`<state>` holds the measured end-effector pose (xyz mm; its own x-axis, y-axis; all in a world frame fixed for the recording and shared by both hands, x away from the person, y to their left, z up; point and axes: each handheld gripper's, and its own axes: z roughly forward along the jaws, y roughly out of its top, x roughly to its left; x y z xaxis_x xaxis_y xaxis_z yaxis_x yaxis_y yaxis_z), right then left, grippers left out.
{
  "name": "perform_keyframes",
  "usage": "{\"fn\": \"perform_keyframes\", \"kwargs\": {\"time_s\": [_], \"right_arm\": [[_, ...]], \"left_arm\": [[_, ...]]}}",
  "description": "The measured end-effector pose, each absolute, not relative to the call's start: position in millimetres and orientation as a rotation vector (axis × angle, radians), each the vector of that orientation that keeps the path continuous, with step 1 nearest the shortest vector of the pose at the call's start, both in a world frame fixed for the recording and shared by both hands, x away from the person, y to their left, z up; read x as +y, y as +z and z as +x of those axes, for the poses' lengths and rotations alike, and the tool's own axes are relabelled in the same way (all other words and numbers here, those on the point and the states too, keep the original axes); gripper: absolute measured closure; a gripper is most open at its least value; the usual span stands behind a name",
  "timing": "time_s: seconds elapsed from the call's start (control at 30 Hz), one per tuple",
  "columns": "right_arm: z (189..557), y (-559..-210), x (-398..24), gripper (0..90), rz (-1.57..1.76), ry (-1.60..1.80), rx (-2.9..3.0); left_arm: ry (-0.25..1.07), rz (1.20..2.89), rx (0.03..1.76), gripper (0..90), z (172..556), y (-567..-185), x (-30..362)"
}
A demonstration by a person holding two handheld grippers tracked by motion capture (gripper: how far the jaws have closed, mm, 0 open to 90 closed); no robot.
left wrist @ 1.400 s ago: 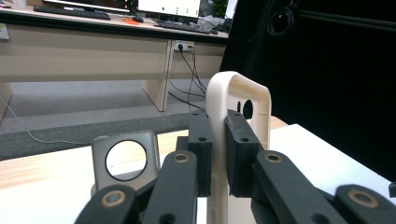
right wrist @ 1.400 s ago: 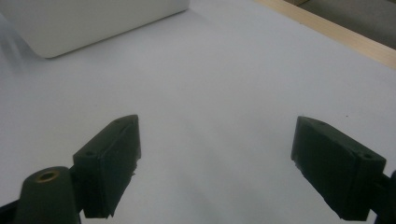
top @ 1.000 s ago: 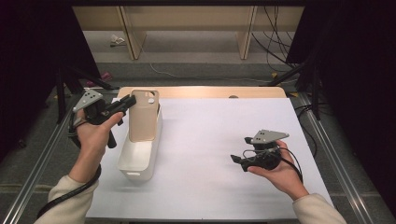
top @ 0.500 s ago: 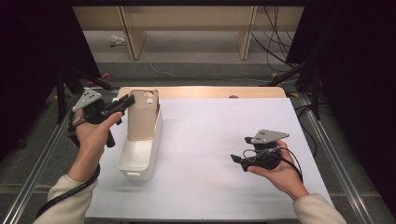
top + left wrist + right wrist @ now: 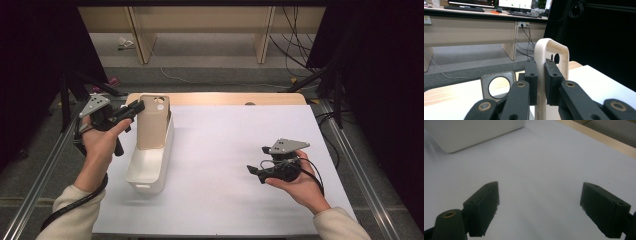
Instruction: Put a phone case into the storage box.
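Phone case (image 5: 153, 121) stands upright in the white bin (image 5: 148, 167) at ten o'clock, my left gripper (image 5: 134, 108) pinching only its thin edge, so I fear it twisting loose, while my right gripper (image 5: 256, 171) idles wide.

White bin (image 5: 145, 167) hides the phone case's (image 5: 152, 122) lower end

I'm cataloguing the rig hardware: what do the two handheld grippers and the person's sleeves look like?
Both the left gripper and right gripper are black, each topped by a grey three-cornered plate and trailing a black cable. The jaws are blocky black pads on links with brass-coloured pivots. The sleeves are cream.
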<state>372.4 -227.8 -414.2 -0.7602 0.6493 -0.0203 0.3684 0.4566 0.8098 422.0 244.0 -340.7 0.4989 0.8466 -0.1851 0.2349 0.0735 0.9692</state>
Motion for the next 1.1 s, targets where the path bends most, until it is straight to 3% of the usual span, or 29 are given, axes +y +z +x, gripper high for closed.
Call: {"fn": "perform_keyframes", "kwargs": {"time_s": [1.1], "right_arm": [[373, -415, -228, 16.5, 0.875, 1.207, 2.381]], "left_arm": [[0.606, 1.462, 1.032, 82.0, 451, -355, 254]]}}
